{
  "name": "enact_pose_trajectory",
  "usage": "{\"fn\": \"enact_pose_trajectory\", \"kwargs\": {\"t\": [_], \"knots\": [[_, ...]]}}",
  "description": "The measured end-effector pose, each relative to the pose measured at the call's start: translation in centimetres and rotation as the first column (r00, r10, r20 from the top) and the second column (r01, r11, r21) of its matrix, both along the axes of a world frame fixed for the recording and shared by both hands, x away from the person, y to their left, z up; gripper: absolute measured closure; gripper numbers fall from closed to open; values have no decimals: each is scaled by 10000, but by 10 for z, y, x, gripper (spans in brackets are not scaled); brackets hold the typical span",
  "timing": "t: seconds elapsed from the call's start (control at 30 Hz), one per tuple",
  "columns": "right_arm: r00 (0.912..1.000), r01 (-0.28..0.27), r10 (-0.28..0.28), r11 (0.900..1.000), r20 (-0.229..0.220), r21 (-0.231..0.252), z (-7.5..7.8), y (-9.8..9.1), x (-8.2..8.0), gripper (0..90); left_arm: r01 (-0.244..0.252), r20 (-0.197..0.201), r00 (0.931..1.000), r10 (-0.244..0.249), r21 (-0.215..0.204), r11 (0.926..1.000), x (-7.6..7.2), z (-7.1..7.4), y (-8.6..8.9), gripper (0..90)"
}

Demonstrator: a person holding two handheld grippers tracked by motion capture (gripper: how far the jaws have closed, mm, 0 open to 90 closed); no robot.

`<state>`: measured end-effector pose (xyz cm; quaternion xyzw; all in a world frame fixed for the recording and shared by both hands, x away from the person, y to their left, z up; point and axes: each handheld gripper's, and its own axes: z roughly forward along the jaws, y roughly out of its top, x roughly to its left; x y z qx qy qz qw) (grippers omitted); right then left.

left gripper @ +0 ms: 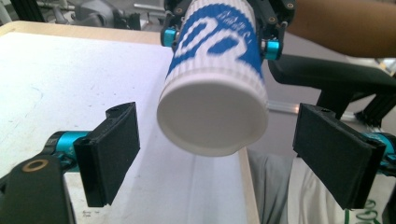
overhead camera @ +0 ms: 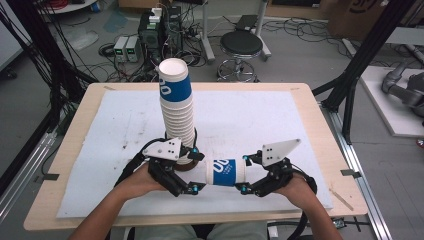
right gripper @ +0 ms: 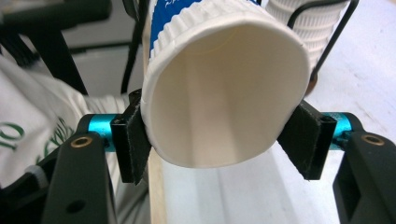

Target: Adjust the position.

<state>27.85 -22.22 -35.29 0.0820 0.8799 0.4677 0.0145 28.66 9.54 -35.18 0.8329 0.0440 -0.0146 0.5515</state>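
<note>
High view: cup [overhead camera: 226, 172] lies level, mouth toward right gripper [overhead camera: 243, 189].

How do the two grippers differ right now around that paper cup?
The right gripper has its jaws pressed on the cup's open rim, squeezing it slightly oval. The left gripper has its jaws spread wide on either side of the cup's closed bottom, not touching it. Both have black jaws and face each other.
</note>
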Motion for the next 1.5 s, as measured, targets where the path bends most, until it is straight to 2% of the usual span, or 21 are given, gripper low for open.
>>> {"fn": "enact_pose_trajectory", "kwargs": {"t": [0.1,0.13,0.17,0.2,0.27,0.33,0.37,0.5,0.6,0.63,0.67,0.77,0.97,1.03,1.07,1.1,1.13,1.17,1.2,1.27,1.5], "knots": [[9998,-160,172,9959,132,-894,2,9,2,334,200,38,9998,-202,343,9992,-1,4,-4,149],[9998,-160,172,9959,132,-894,2,9,2,334,211,57,9998,-215,528,9984,-1,5,-5,149],[9997,-212,229,9920,127,-1247,2,13,2,334,222,80,9997,-228,717,9972,0,6,-7,150],[9997,-212,229,9920,127,-1247,2,13,2,334,197,79,9998,-205,891,9958,0,6,-9,150],[9993,-305,341,9838,170,-1767,3,20,3,333,178,31,9998,-183,1217,9924,1,7,-11,151],[9991,-332,373,9816,182,-1880,3,22,4,333,132,30,9999,-137,1428,9897,2,8,-14,152],[9988,-336,404,9760,272,-2151,4,26,3,332,189,34,9998,-198,1624,9865,3,9,-18,152],[9980,-413,525,9648,364,-2598,7,33,4,329,293,43,9995,-307,1938,9806,3,10,-25,154],[9971,-434,592,9588,477,-2808,9,37,3,330,413,-17,9991,-421,2335,9715,3,10,-33,160],[9960,-467,679,9499,581,-3090,11,41,2,329,403,-41,9992,-406,2496,9675,3,10,-35,171],[9960,-467,679,9499,581,-3090,11,41,2,329,395,-81,9992,-388,2631,9640,3,10,-38,171],[9930,-510,850,9343,815,-3527,12,47,0,328,426,-167,9991,-394,3030,9520,5,8,-44,182],[9903,-570,1013,9207,954,-3861,14,53,-2,327,515,-290,9986,-441,3545,9336,7,5,-53,194],[9888,-549,1073,9074,1034,-4166,14,56,-3,327,544,-279,9985,-474,3717,9268,7,4,-55,212],[9888,-549,1073,9074,1034,-4166,14,56,-3,327,584,-327,9982,-497,3802,9231,7,4,-56,212],[9872,-567,1148,9020,1112,-4281,14,59,-4,327,671,-306,9977,-599,3897,9185,7,4,-58,228],[9872,-567,1148,9020,1112,-4281,14,59,-4,327,669,-369,9977,-570,3906,9181,7,3,-59,228],[9863,-564,1197,8909,1131,-4507,14,61,-4,327,692,-363,9976,-597,3969,9153,6,2,-61,237],[9863,-564,1197,8909,1131,-4507,14,61,-4,327,708,-367,9975,-612,4018,9130,6,1,-62,237],[9848,-552,1269,8764,1188,-4784,13,65,-5,327,795,-387,9968,-697,4137,9070,7,0,-63,270],[9826,-652,1428,8640,1189,-4993,14,68,-7,327,889,-315,9960,-834,4268,9000,6,-1,-64,313]]}}
